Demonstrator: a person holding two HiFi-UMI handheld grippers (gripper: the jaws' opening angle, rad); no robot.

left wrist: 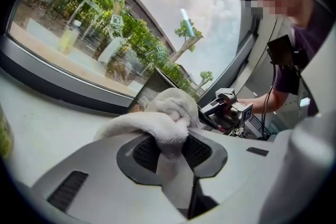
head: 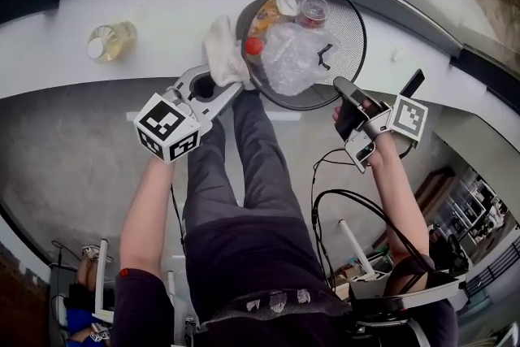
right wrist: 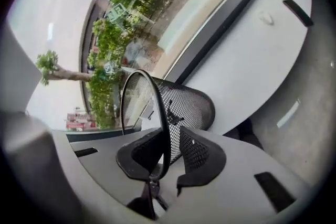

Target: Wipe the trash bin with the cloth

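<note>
At the ledge [head: 154,4], left tongs [left wrist: 170,148] pinch cloth [left wrist: 157,122]; right tongs [right wrist: 169,153] grip trash bin [right wrist: 195,105].

Bare table [head: 162,8] lay open between the bottle [head: 110,42] and the cloth [head: 223,53], and again right of the trash bin [head: 348,28]. The bin's mouth was jammed with crumpled plastic [head: 294,57] and a cup [head: 313,10], and the window frame [left wrist: 58,81] walled off the back.
</note>
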